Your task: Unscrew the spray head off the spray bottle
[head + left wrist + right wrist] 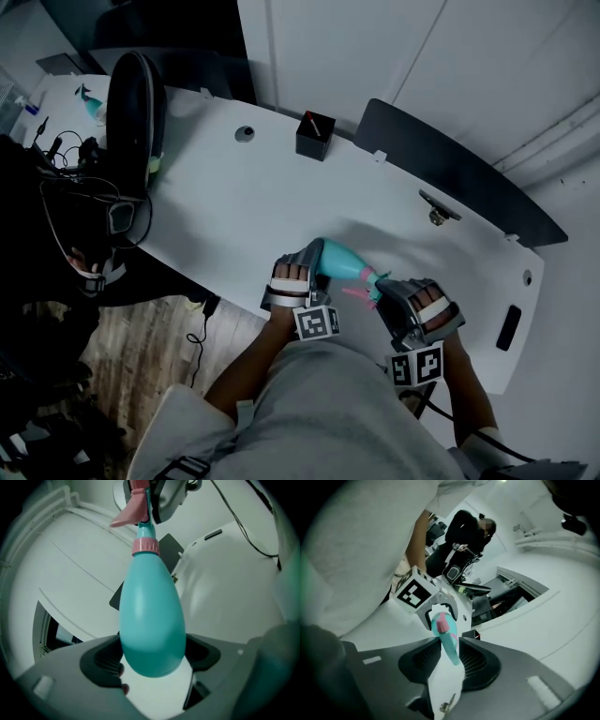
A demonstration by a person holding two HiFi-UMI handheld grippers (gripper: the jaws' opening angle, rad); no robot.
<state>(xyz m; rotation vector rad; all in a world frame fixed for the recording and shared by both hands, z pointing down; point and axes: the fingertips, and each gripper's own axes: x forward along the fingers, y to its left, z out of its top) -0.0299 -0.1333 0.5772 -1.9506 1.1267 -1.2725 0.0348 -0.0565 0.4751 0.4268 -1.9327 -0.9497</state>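
A teal spray bottle (341,262) lies roughly level in the air over the front edge of the white table (262,197), held between both grippers. My left gripper (309,267) is shut on its fat teal body (150,616), the base deep between the jaws. The pink collar (145,546) and pink trigger (132,512) point away from it. My right gripper (392,292) is shut on the spray head (449,645), whose teal neck sits between the ribbed pads (474,662). The pink nozzle end (440,623) shows just past them.
A black pen box (315,135) and a round grommet (245,133) sit at the table's far side. A dark chair back (136,103) and a person in black (56,216) are at the left. A dark panel (450,169) lines the far right edge, with a metal fitting (439,211) near it.
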